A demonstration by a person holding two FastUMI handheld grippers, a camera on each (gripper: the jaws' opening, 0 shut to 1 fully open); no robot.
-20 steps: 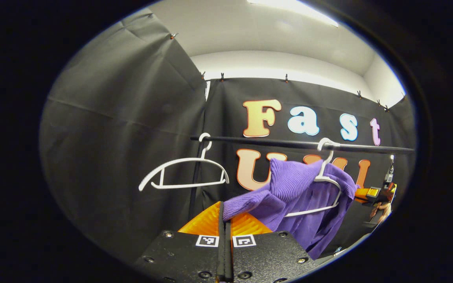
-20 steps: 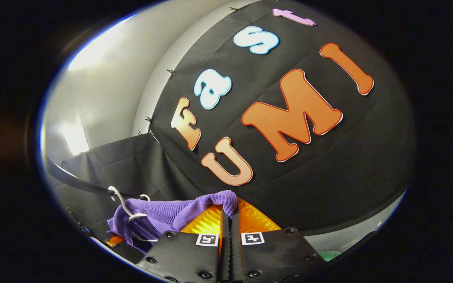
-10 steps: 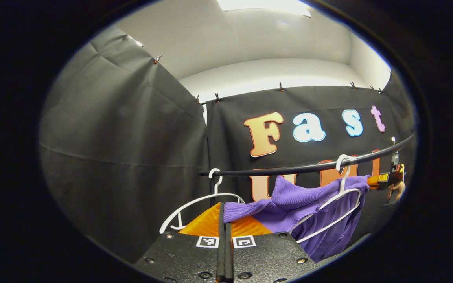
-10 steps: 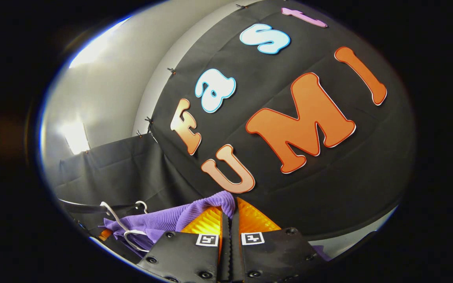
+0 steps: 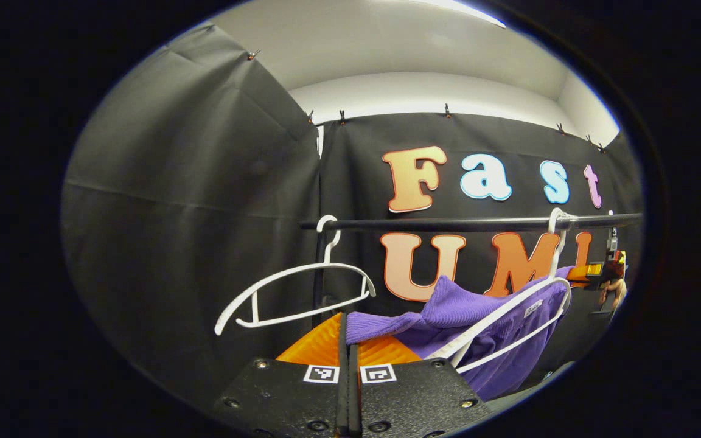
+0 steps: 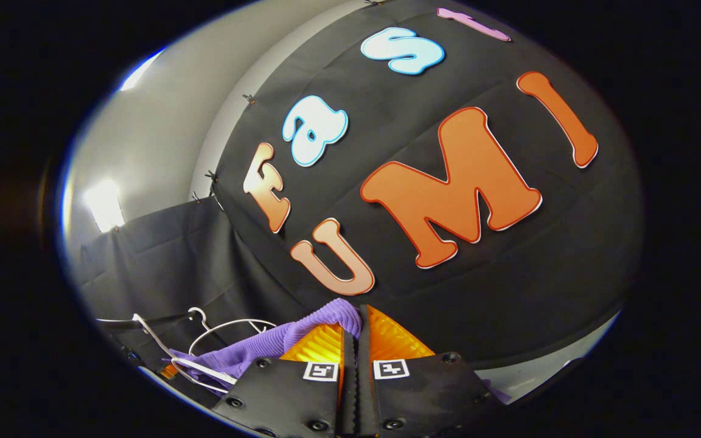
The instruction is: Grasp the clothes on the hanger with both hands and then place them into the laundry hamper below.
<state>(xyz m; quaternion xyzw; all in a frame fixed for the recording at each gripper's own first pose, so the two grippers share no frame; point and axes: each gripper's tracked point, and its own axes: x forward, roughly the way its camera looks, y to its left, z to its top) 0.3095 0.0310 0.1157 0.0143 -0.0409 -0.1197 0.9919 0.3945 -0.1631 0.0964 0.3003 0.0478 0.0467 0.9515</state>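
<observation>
A purple ribbed knit garment (image 5: 448, 313) stretches between both grippers, partly off its white hanger (image 5: 509, 322), which still hooks the black rail (image 5: 478, 224) and tilts steeply. My left gripper (image 5: 346, 325) is shut on one end of the garment at the bottom of the left gripper view. At the far right of that view the right gripper (image 5: 594, 274) and a hand hold the other end. In the right gripper view my right gripper (image 6: 353, 322) is shut on a purple fold (image 6: 277, 347), with the white hanger (image 6: 192, 368) low at the left.
An empty white hanger (image 5: 292, 292) hangs on the rail's left end beside its black upright post (image 5: 320, 274). Black cloth walls close the booth on the left and back. The same empty hanger (image 6: 229, 328) appears low in the right gripper view.
The garment has slid farther down off its hanger, which now tilts more and shows bare arms. The left gripper view has swung so the rail sits level again; the right view shifted slightly.
</observation>
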